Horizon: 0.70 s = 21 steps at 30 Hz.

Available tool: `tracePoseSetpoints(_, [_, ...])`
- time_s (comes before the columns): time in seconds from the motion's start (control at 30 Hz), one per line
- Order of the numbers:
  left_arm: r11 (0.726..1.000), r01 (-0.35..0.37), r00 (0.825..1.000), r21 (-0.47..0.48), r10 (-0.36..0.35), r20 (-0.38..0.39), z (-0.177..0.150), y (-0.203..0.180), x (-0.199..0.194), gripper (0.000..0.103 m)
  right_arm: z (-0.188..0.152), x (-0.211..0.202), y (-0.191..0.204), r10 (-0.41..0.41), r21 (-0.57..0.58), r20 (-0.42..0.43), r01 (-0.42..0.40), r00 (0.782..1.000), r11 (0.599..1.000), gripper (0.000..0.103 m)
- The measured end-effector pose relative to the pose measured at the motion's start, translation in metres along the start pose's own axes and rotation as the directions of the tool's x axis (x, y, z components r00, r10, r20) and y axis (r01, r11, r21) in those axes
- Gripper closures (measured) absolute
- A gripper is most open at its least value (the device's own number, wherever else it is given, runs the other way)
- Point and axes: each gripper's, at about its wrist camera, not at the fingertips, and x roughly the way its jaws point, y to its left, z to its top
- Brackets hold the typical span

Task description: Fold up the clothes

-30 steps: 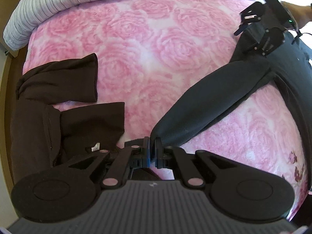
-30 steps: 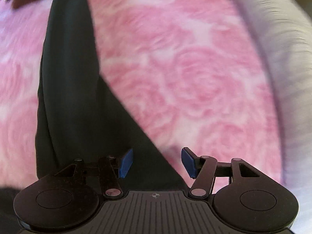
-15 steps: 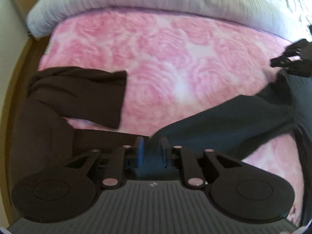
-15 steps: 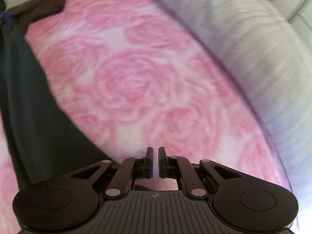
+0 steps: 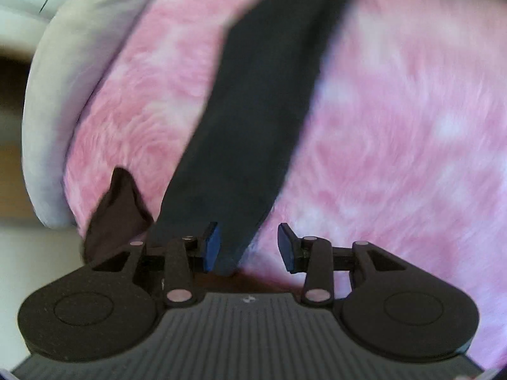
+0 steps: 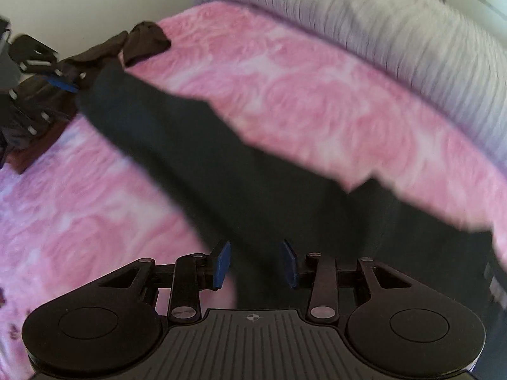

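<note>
Left wrist view: the left tongs (image 5: 247, 247) have just been opening, their jaws apart, with the dark garment (image 5: 253, 120) running from between them toward twelve o'clock over the pink bed cover (image 5: 396, 145); its end lies by the left pad, unclamped.

Right wrist view: the right tongs (image 6: 256, 264) have likewise been opening above the dark garment (image 6: 196, 155), gripping nothing. A brown garment (image 6: 144, 42) lies at ten o'clock.

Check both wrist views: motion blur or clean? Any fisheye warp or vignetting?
Left wrist: heavy smear on the pink blanket and dark garment; left gripper sharp; dark corners. Right wrist: same smear, striped grey bedding streaked; right gripper crisp; the blanket's far edge curves with fisheye.
</note>
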Motion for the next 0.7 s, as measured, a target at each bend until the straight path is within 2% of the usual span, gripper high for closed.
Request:
tracePoseSetpoints(0.03, [0.998, -0.027, 0.999, 0.052, 0.028, -0.029, 0.003, -0.007, 0.010, 0.068, -0.007, -0.002, 0.004, 0.001, 0.011, -0.011, -0.001, 1.000, 1.000, 0.063])
tracePoseSetpoints(0.07, [0.997, -0.029, 0.998, 0.067, 0.032, -0.047, 0.003, -0.008, 0.017, 0.079, -0.013, -0.004, 0.007, -0.001, 0.008, -0.017, 0.001, 1.000, 1.000, 0.063])
tracePoseSetpoints(0.1, [0.996, -0.030, 0.997, 0.080, 0.035, -0.065, 0.003, -0.009, 0.023, 0.101, -0.019, -0.006, 0.010, -0.004, 0.006, -0.024, 0.004, 1.000, 1.000, 0.063])
tracePoseSetpoints(0.13, [0.997, -0.020, 0.997, 0.077, 0.026, -0.075, 0.002, -0.008, 0.020, 0.101, -0.025, -0.008, 0.012, -0.007, 0.004, -0.031, 0.007, 1.000, 1.000, 0.063])
tracePoseSetpoints(0.33, [0.999, 0.005, 0.995, 0.051, 0.000, -0.101, -0.001, -0.007, -0.017, 0.101, -0.061, -0.032, 0.013, -0.038, 0.074, -0.063, 0.043, 0.997, 0.996, 0.063])
tracePoseSetpoints(0.5, [0.997, 0.020, 0.988, 0.070, -0.009, -0.152, 0.000, -0.019, -0.003, 0.095, -0.083, -0.052, 0.016, -0.044, 0.139, -0.095, 0.057, 0.994, 0.989, 0.063])
tracePoseSetpoints(0.53, [0.999, 0.024, 0.988, 0.041, -0.017, -0.152, 0.000, -0.018, -0.007, 0.094, -0.087, -0.062, 0.017, -0.053, 0.152, -0.094, 0.067, 0.994, 0.986, 0.063])
tracePoseSetpoints(0.6, [0.998, 0.041, 0.988, -0.048, -0.048, -0.144, 0.001, -0.012, -0.019, 0.082, -0.095, -0.081, 0.019, -0.070, 0.177, -0.091, 0.085, 0.993, 0.981, 0.060])
tracePoseSetpoints(0.67, [0.969, 0.095, 0.988, -0.227, -0.120, -0.101, 0.003, -0.002, -0.041, 0.078, -0.106, -0.101, 0.019, -0.094, 0.222, -0.089, 0.112, 0.992, 0.969, 0.052])
tracePoseSetpoints(0.7, [0.940, 0.127, 0.986, -0.318, -0.156, -0.066, 0.004, 0.001, -0.054, 0.075, -0.113, -0.112, 0.017, -0.110, 0.258, -0.090, 0.130, 0.990, 0.957, 0.044])
